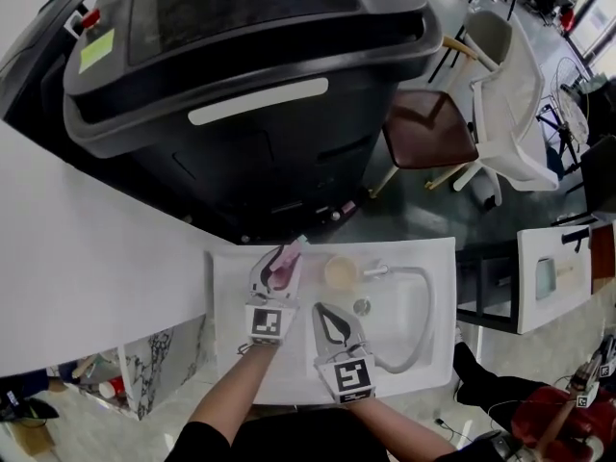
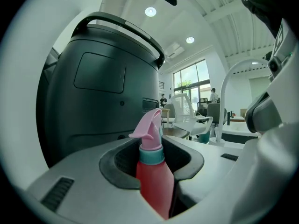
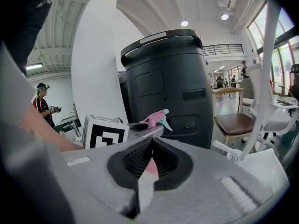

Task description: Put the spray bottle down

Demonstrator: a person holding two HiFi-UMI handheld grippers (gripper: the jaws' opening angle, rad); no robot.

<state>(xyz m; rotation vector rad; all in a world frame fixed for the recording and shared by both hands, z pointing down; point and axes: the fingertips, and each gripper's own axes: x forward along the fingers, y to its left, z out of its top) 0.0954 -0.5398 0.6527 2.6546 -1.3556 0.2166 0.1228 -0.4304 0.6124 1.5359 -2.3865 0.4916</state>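
The spray bottle has a red body, a teal collar and a pink trigger head. My left gripper is shut on its body, nozzle pointing away from me. From the head view the bottle and left gripper hover over the back left of the white sink; whether the base touches anything is hidden. My right gripper sits just to the right, tips together and holding nothing. In the right gripper view its jaws meet, with the bottle's pink head beyond them.
A large black wheeled bin stands right behind the sink. A curved white faucet, a beige round thing and the drain are in the basin. A brown-seated chair and a white chair stand at the back right.
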